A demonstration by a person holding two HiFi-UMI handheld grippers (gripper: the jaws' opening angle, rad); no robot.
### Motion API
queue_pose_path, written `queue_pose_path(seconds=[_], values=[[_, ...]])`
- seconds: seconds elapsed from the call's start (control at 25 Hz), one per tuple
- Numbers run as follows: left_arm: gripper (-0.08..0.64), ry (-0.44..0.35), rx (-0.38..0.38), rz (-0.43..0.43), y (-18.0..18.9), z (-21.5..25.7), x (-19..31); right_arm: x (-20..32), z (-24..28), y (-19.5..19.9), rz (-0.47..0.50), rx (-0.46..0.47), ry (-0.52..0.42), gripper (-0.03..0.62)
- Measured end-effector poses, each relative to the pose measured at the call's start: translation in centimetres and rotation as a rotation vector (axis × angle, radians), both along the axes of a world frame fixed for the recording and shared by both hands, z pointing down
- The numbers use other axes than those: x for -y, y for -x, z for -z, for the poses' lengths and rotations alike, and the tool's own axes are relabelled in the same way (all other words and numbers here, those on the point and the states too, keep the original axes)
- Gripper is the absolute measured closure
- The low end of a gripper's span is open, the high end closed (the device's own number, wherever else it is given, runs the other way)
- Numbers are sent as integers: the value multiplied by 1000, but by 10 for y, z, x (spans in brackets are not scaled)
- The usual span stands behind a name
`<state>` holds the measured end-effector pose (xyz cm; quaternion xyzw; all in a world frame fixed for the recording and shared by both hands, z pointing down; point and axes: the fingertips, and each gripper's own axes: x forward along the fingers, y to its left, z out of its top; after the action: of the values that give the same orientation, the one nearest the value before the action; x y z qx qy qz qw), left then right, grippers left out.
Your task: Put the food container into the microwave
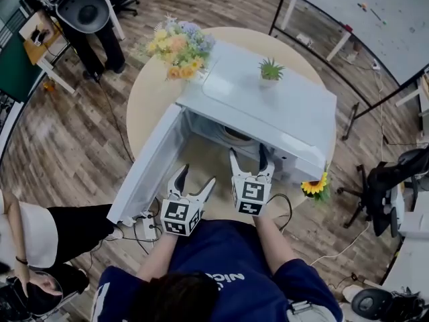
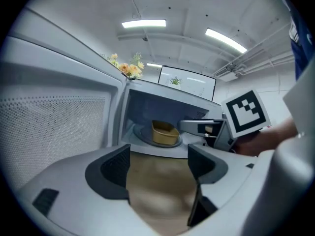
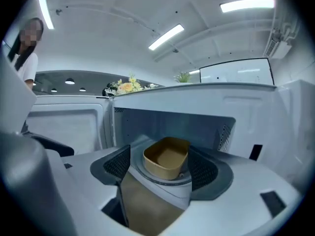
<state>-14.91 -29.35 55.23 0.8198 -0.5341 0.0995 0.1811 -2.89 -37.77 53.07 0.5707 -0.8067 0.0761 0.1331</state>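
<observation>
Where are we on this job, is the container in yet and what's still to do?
Done: the tan food container sits on the turntable inside the microwave. In hand: nothing. The right gripper is at the opening with jaws apart, the container just ahead of them; the left gripper is open and empty. Left: probably pull the right gripper clear; the door stands open.

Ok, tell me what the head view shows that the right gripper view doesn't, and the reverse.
Head view only: the left hand-held gripper and right hand-held gripper from above, the round table, a sunflower. Right gripper view only: the food container plainly on the turntable, ceiling lights. Both: the microwave with its door open, the flower bouquet.
</observation>
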Motion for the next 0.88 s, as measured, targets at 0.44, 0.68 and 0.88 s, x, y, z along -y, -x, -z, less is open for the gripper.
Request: queue_pose_path(seconds=[0.44,0.68,0.88], values=[[194,-71,-4,6,7,24,-15,-69,10,-1,83,8,-11,229],[391,-135,0,-15,6,43,-30,-96,11,-9,56,6,-10,358],[557,-166,-8,-45,0,53,-46,-112,23,-5,64,-6,-53,580]])
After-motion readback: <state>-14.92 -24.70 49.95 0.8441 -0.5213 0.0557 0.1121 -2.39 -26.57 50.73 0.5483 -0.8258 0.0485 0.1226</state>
